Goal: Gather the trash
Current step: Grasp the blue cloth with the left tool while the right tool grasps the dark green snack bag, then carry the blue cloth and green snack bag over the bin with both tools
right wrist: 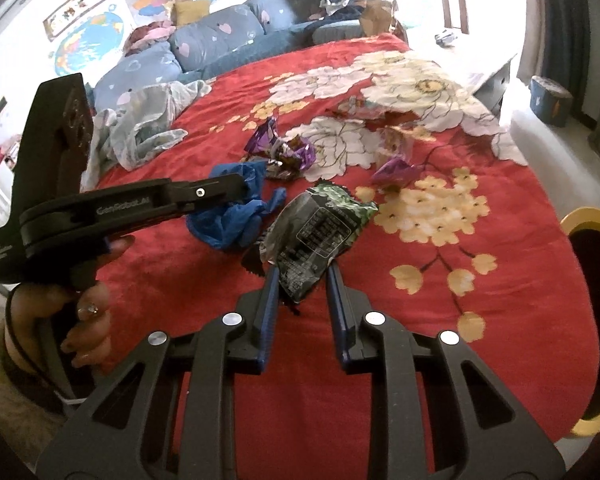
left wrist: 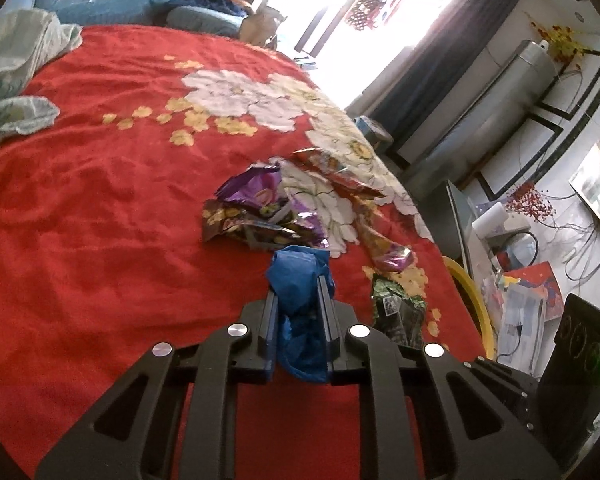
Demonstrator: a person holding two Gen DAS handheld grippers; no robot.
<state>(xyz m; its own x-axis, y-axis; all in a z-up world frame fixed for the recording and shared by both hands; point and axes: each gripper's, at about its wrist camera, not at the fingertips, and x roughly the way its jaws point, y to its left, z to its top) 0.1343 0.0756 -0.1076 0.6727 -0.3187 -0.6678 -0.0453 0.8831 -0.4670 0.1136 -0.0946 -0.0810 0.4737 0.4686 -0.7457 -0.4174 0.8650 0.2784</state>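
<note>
My left gripper point(left wrist: 299, 284) is shut on a crumpled blue plastic bag point(left wrist: 300, 280), held just above the red flowered table cover point(left wrist: 100, 220). The bag also shows in the right wrist view point(right wrist: 228, 220), pinched by the left gripper point(right wrist: 242, 186). My right gripper point(right wrist: 302, 276) is open, its jaws on either side of the lower end of a dark green snack wrapper point(right wrist: 316, 236), which also shows in the left wrist view point(left wrist: 398, 312). Purple foil wrappers point(left wrist: 256, 212) and a red wrapper point(left wrist: 336, 172) lie further ahead.
A pale crumpled cloth point(right wrist: 140, 132) lies at the table's left. A small purple wrapper point(right wrist: 394, 170) lies right of the green one. A yellow-framed chair point(right wrist: 592, 280) stands at the table's right edge. A sofa with cushions point(right wrist: 204, 44) is behind the table.
</note>
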